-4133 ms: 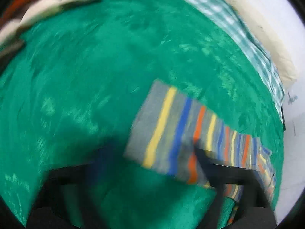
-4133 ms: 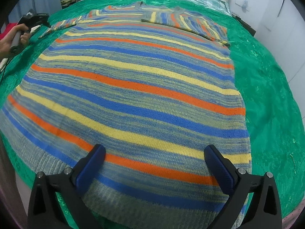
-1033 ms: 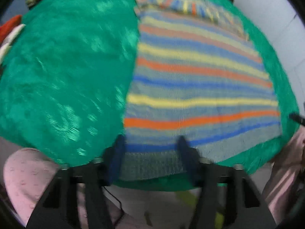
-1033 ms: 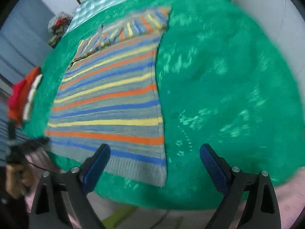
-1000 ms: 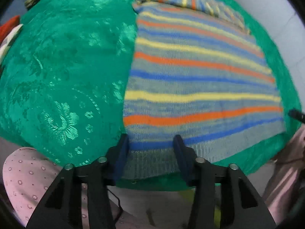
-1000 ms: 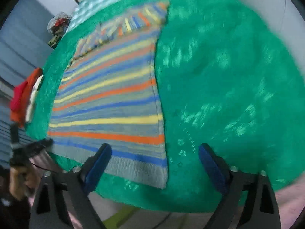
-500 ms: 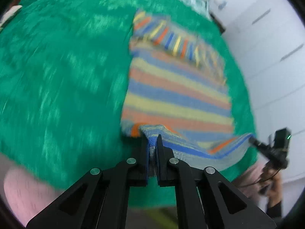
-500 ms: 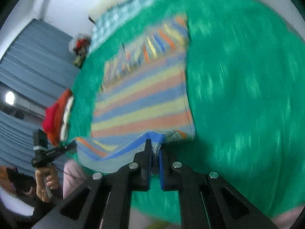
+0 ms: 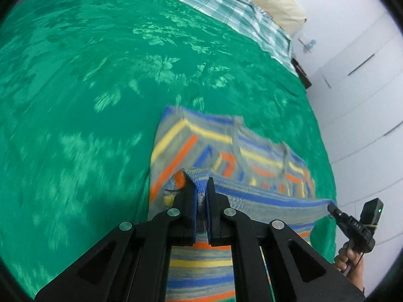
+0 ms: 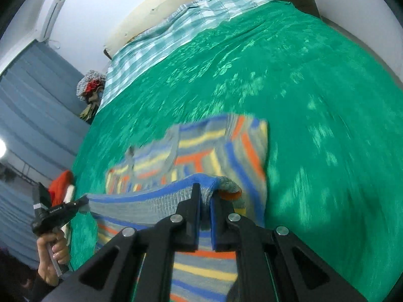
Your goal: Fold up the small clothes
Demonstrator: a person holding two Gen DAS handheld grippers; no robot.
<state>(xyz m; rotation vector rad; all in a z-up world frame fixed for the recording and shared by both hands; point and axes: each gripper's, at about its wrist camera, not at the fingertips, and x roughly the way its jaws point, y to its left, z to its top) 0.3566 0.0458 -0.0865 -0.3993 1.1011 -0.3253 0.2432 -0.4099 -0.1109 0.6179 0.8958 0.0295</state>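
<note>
A striped sweater [image 9: 226, 148] in grey, blue, yellow and orange lies on the green bedspread [image 9: 88, 88]. My left gripper [image 9: 200, 188] is shut on the left corner of its ribbed hem [image 9: 264, 201]. My right gripper [image 10: 206, 193] is shut on the right corner of the hem [image 10: 151, 201]. The hem is lifted and stretched between the two grippers, held above the sweater's upper part with its folded sleeves [image 10: 201, 151]. Each gripper shows in the other's view: the right one [image 9: 335, 210] and the left one [image 10: 81, 202].
A checked sheet [image 10: 176, 30] and a cream pillow [image 9: 264, 0] lie at the head of the bed. A red and white pile of clothes [image 10: 63, 183] sits at the bed's left edge. White wardrobe doors [image 9: 365, 88] stand to the right.
Both grippers closed on the hem corners, lifted the hem and carried it forward over the sweater toward the collar end. The lower body is now folded up off the bedspread.
</note>
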